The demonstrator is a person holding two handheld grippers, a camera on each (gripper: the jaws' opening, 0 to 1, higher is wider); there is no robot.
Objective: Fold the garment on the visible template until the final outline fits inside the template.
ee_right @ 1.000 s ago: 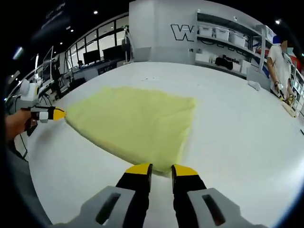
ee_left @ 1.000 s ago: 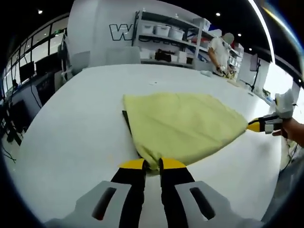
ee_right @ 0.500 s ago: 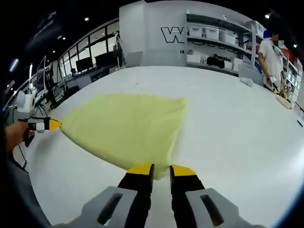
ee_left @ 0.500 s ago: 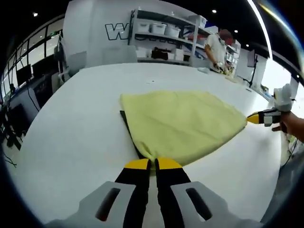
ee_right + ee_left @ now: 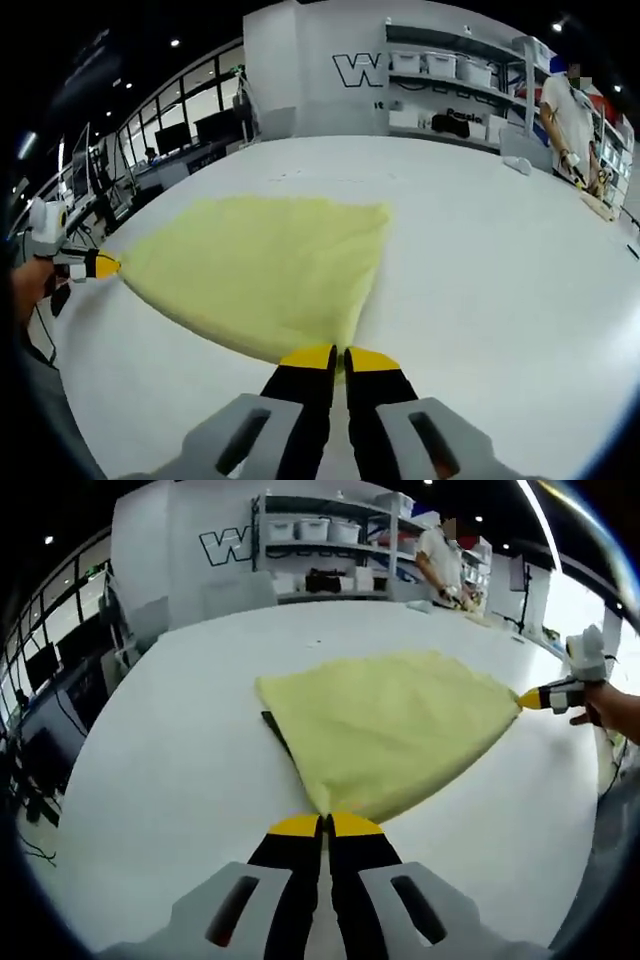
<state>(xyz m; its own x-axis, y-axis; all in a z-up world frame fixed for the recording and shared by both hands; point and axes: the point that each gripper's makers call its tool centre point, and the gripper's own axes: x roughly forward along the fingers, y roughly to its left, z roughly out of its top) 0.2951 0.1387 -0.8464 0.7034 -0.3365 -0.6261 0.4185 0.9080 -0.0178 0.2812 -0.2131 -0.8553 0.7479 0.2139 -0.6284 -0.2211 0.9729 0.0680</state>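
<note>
Fingers of your left gripper [image 5: 325,825] and right gripper [image 5: 338,355] each pinch a corner of the yellow garment [image 5: 385,725], mid-fold, so next carry both across over the dark template [image 5: 275,728] on the worktop [image 5: 170,740].

Garment [image 5: 390,725]: spread on the table [image 5: 160,770] ahead of me, stretched between my two claws.
Template [image 5: 276,726]: under the garment, an edge showing at its left side in the left gripper view.
My left gripper [image 5: 326,825]: at the garment's near corner.
My right gripper [image 5: 340,357]: at the opposite corner.
Shelves [image 5: 455,85]: behind the table.
Person [image 5: 570,120]: beside the shelves, at the table's far edge.
</note>
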